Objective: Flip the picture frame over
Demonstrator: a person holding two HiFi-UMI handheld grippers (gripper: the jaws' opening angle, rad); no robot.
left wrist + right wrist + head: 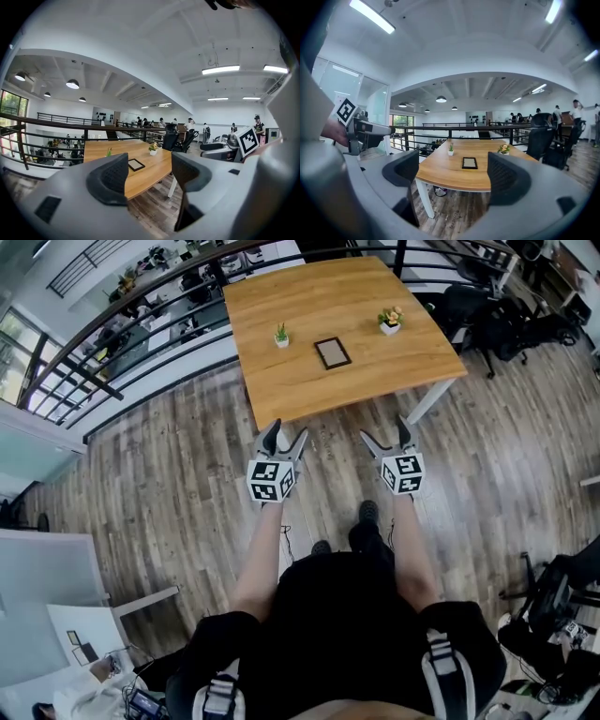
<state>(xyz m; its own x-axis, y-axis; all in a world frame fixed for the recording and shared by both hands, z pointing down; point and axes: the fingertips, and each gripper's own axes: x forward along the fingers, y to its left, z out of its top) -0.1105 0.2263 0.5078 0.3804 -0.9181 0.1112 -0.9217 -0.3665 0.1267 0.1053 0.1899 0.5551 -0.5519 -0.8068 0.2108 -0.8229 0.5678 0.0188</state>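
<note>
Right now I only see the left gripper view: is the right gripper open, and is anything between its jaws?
Observer: The right gripper is open with nothing between its jaws; the picture frame lies flat on the table, well beyond them.
Operator: Are both grippers over the table yet?
Observer: No. In the head view the left gripper and the right one hang over the floor, short of the table's near edge.

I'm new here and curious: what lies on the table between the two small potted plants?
A picture frame lies flat on the table between the green plant and the flowering plant, clearest in the head view.
</note>
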